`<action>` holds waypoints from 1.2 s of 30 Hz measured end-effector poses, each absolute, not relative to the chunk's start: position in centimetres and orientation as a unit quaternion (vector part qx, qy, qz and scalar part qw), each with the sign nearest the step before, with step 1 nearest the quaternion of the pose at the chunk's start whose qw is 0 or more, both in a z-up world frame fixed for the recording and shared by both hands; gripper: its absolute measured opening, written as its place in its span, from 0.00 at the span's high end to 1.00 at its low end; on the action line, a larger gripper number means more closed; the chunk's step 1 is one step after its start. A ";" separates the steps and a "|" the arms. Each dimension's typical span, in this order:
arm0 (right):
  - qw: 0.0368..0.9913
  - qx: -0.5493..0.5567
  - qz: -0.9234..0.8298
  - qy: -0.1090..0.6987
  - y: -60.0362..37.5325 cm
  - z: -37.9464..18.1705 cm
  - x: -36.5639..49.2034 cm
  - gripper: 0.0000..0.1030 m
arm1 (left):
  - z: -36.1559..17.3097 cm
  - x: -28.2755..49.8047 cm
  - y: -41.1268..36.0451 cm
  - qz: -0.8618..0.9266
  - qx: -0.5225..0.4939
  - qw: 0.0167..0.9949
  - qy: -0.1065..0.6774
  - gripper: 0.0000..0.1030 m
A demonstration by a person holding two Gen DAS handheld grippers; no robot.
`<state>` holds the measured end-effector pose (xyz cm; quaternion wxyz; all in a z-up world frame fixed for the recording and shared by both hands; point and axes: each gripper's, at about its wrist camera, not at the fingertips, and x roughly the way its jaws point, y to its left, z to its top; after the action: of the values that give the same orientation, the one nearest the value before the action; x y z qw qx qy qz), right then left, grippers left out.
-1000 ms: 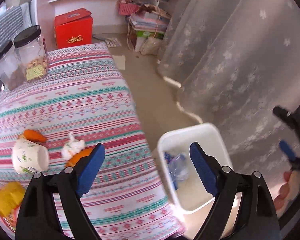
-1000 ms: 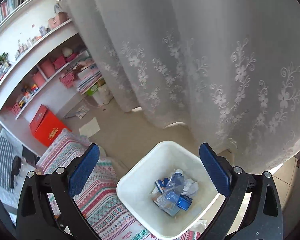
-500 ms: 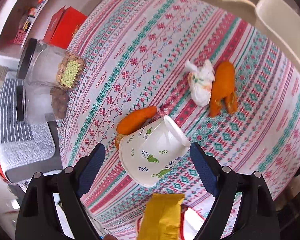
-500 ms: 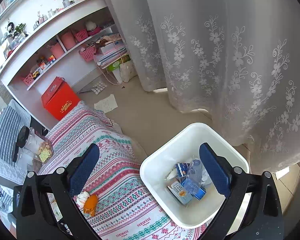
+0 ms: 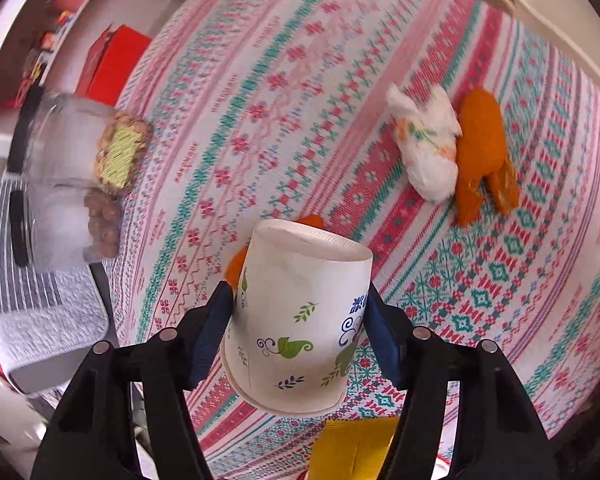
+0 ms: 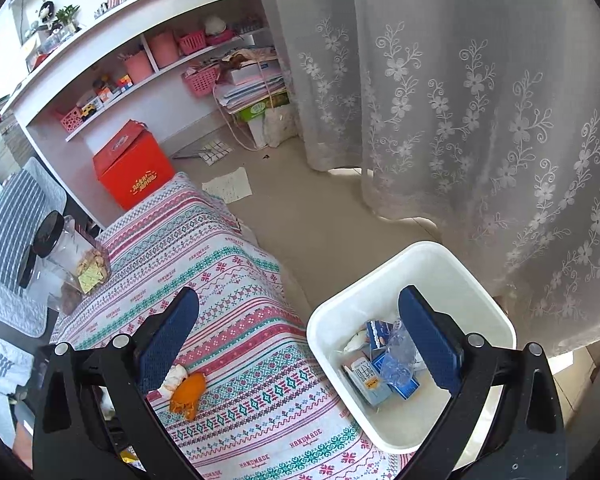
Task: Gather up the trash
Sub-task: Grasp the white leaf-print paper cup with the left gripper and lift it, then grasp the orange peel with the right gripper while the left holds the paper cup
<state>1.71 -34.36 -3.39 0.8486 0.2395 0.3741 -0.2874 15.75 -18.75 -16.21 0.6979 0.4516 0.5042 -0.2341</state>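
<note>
left gripper (image 5: 298, 320) fingers closing around 1 paper cup (image 5: 296, 320), right gripper (image 6: 300, 340) fingers apart, 2 jars (image 5: 72, 148)

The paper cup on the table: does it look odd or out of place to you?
Yes. The paper cup lies tipped on its side on the patterned tablecloth, with orange peel and a crumpled tissue nearby. The left gripper is closing its fingers around the cup; I cannot tell if they touch it.

I see a white paper cup (image 5: 296, 320) with green leaf print lying on its side on the striped cloth, orange peel (image 5: 482, 148) touching a crumpled tissue (image 5: 426, 148) nearby, white bin (image 6: 472, 280) holding cartons.
</note>
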 end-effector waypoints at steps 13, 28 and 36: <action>0.875 0.068 -0.045 0.477 -21.6 -7.1 11.6 0.07 | 3.4 10.4 0.4 -0.179 -0.163 0.885 0.397 0.41; 0.806 -0.090 0.140 0.568 -8.4 -16.8 21.9 0.42 | 1.5 7.4 10.5 -0.140 -0.231 0.897 0.349 0.40; 0.795 -0.100 0.154 0.578 -6.8 -18.1 21.2 0.83 | 0.5 7.5 12.6 -0.122 -0.243 0.893 0.358 0.40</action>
<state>21.25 -6.79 -18.08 0.7950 -0.0996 0.5784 0.1536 7.52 12.62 0.55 0.8932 -0.2428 0.3584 -0.1216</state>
